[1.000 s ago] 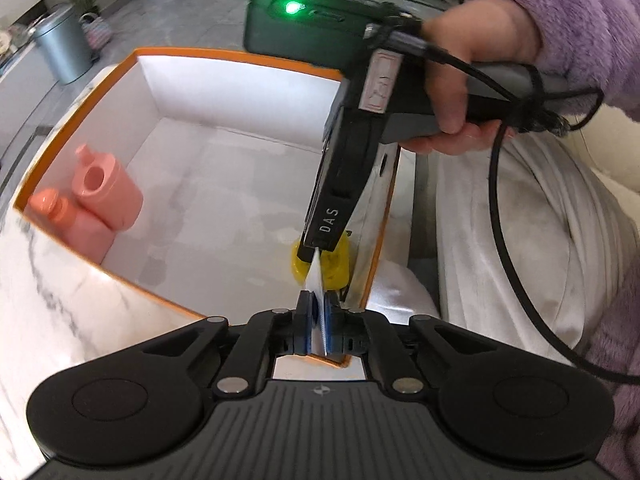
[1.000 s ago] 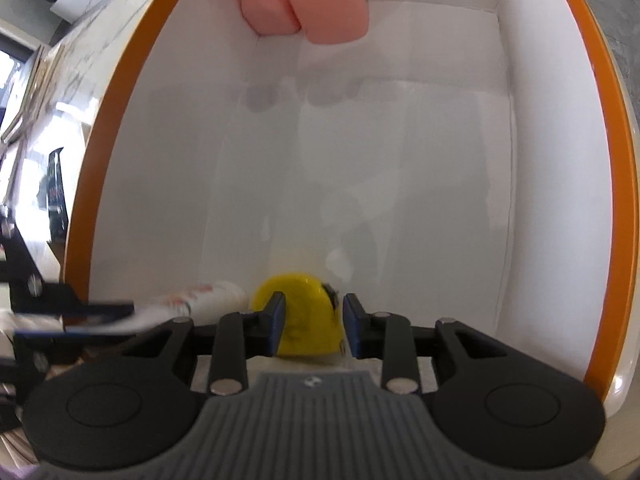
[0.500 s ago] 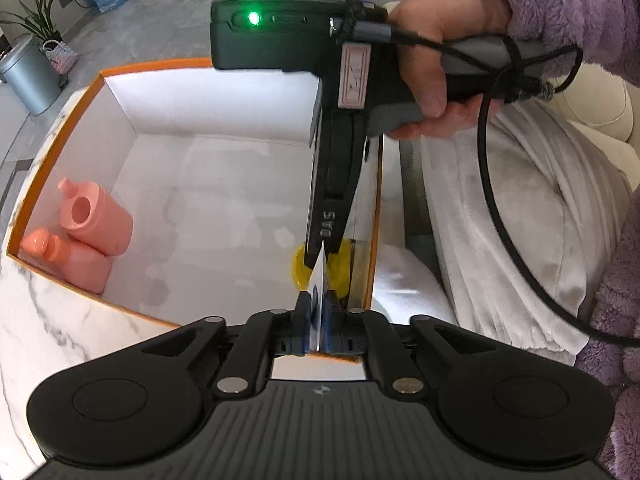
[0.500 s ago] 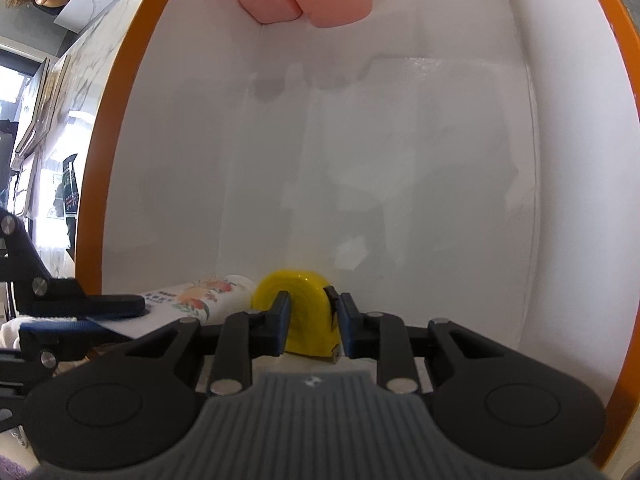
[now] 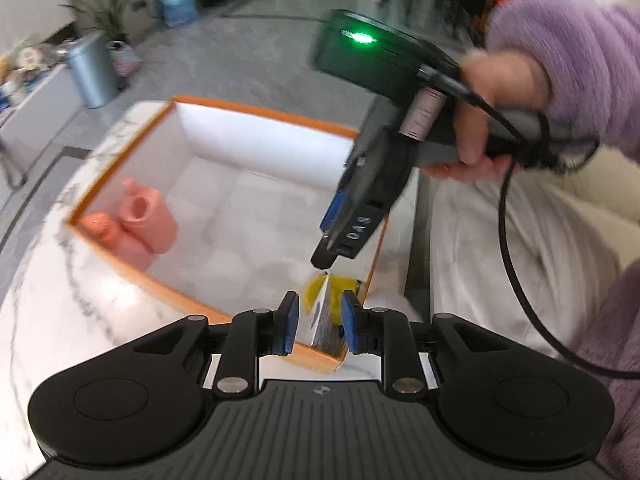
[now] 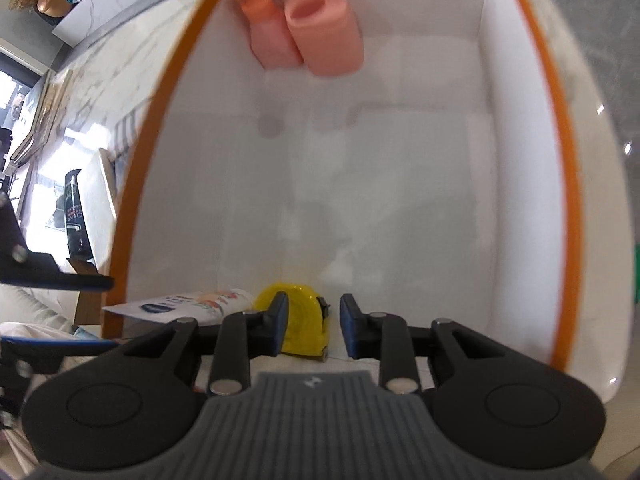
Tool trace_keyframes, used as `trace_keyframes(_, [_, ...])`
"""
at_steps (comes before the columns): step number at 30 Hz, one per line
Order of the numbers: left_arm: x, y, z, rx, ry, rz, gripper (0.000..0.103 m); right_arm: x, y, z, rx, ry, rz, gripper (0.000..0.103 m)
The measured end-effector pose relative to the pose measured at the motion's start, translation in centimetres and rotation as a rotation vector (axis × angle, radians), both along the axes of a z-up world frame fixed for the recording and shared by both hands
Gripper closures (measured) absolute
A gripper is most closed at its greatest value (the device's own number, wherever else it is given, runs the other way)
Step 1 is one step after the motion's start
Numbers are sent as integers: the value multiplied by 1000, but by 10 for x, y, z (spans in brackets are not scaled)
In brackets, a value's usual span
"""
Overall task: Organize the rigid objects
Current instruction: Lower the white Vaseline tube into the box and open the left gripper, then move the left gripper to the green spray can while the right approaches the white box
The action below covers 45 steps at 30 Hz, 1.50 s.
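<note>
Left gripper (image 5: 315, 322): jaws just opened, pads clear of white printed squeeze tube (image 5: 322, 314) between them. Tube leaning in near corner of orange-rimmed white box (image 5: 262, 112), touching yellow hard-plastic tape measure (image 6: 298, 320). Right gripper (image 6: 313, 326): jaws just widened, astride tape measure, not pressing. Tape measure likely dense, stiff, smooth; best taken across flat sides. Tube light, soft-walled; take at crimped end. Far corner: two pink plastic bottles (image 6: 306, 32).

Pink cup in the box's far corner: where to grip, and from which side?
Grip the pink cup across its flat-sided body, coming from above. It stands upright with its mouth open, beside the pink bottle and the box wall, so side access looks blocked there.
</note>
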<state>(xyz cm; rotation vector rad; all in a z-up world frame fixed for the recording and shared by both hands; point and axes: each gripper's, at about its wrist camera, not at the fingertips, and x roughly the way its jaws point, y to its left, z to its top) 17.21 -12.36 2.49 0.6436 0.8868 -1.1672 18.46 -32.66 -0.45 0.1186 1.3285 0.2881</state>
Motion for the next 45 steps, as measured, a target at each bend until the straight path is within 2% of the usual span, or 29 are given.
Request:
trace_keyframes(3, [-3, 20, 19, -32, -18, 101, 73, -12, 8, 28, -17, -124, 18, 62])
trace_keyframes(6, [-9, 46, 35, -49, -54, 225, 73, -30, 19, 55, 9, -260, 45, 60])
trace_keyframes(9, [-13, 73, 46, -54, -86, 341, 73, -49, 36, 78, 50, -355, 61, 60])
trace_keyframes(15, [-18, 138, 58, -69, -90, 638, 73, -58, 91, 78, 144, -456, 101, 56])
trace_keyframes(19, [-21, 177, 54, -79, -68, 807, 73, -70, 125, 80, 159, -460, 158, 52])
trace_keyframes(23, [-10, 211, 24, -88, 3, 1007, 70, -61, 167, 64, 123, -440, 228, 51])
trace_keyframes(25, [-6, 228, 8, -132, 34, 1088, 70, -52, 184, 55, 103, -409, 254, 51])
trace_keyframes(28, [0, 248, -15, -183, 103, 1169, 70, -44, 209, 41, 57, -377, 292, 51])
trace_keyframes(32, [7, 263, -51, -199, 177, 1272, 68, -26, 238, 16, -11, -329, 370, 51])
trace_keyframes(38, [23, 268, -94, -218, 270, 1381, 68, 10, 266, -10, -83, -261, 441, 52])
trace_keyframes(45, [31, 273, -106, -283, 333, 1381, 66, 33, 286, -27, -101, -206, 491, 52])
